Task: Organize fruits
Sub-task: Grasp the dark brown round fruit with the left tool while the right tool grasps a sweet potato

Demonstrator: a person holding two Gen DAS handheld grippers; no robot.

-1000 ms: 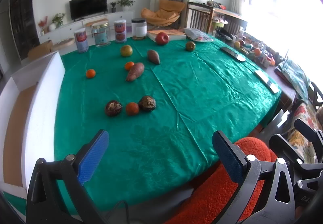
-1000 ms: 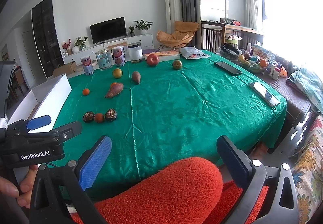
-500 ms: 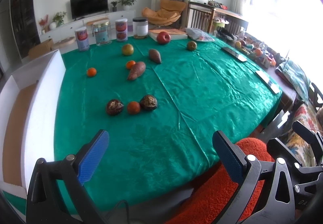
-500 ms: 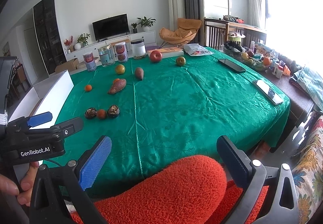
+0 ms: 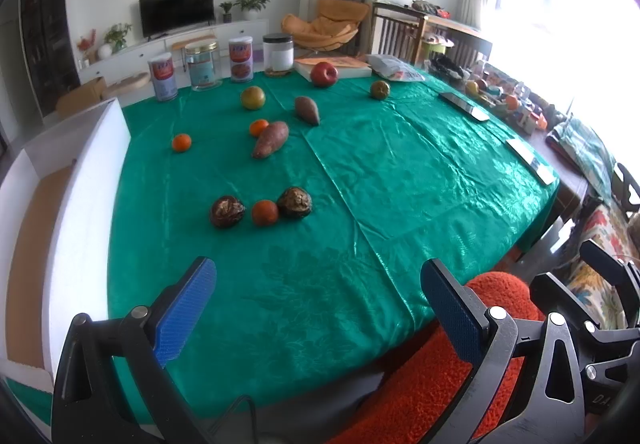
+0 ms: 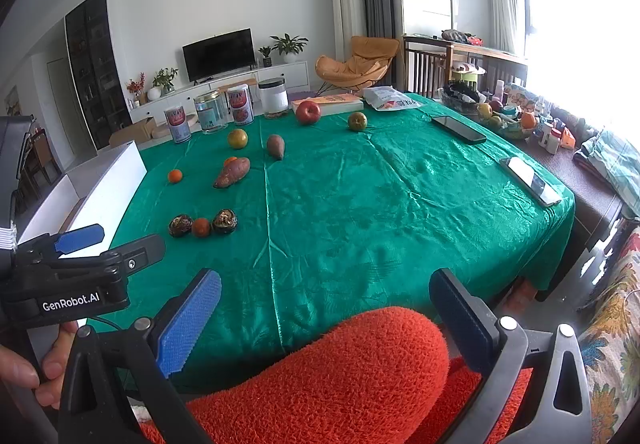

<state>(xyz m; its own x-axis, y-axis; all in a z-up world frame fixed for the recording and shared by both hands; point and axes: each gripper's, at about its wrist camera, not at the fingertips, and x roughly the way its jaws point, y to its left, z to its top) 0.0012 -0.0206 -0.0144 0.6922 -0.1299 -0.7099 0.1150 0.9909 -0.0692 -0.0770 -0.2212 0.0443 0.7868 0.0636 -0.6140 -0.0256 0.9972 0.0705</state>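
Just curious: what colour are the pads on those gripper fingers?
Blue, textured pads, clearest in the left wrist view.

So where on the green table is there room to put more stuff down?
The widest bare patch of green cloth runs from the sweet potato across to the phones at the right edge. The near strip in front of the three dark and orange fruits is free too. The back-left, around the jars, is crowded.

My two grippers are black frames with blue ribbed pads, silver screws and white GenRobot.AI lettering.
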